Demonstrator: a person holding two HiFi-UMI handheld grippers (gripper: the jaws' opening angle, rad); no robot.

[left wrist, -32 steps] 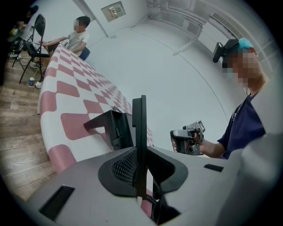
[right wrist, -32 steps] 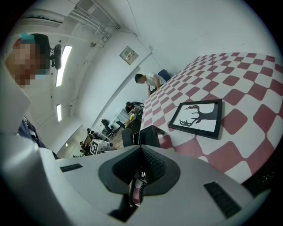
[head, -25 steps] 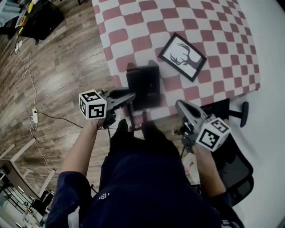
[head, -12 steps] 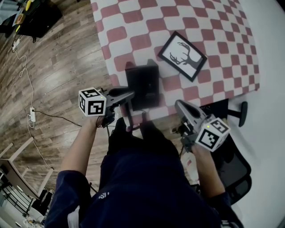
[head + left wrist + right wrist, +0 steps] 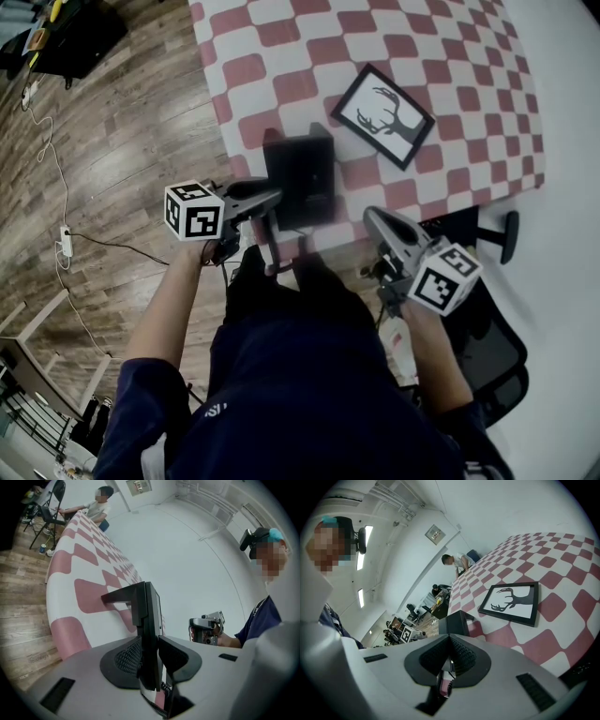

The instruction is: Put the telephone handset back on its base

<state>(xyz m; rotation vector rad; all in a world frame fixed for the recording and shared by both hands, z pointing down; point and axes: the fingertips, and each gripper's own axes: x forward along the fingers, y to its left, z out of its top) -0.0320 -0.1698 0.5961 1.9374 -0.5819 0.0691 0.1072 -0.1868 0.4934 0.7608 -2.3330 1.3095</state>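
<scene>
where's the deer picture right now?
Head view, right of centre: the deer picture lies flat on the checkered tablecloth, just up and right of the black phone at its near edge.

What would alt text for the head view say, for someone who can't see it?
From above, a person in a dark blue top holds two grippers at the near edge of a table under a red-and-white checked cloth. The left gripper, jaws just opened, straddles a black telephone there; the right gripper, shut, is to its right. A framed deer picture lies further back.
</scene>
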